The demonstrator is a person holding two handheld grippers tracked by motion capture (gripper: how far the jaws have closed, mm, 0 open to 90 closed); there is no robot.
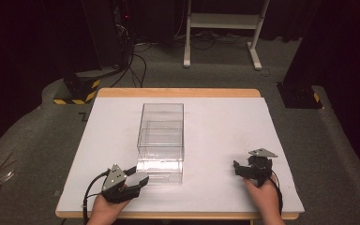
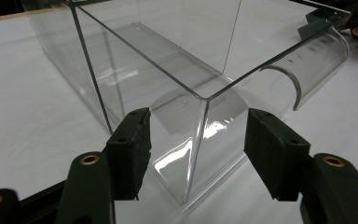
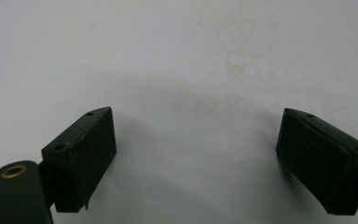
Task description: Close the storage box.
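Clear box [image 1: 161, 136] set mid-surface [image 1: 225, 126]. Left claw [image 1: 138, 177] parted around box's near corner, pads not yet pressed. Right claw [image 1: 238, 168] open, empty, well right of box. Risk: slick corner slipped from pads if squeezed off-centre.

My high view dim, surroundings near black; white table [image 1: 225, 126] lit from above. Glare streaks on clear box [image 2: 182, 140]; jaw shadows soft.

No readable text, label or number anywhere.
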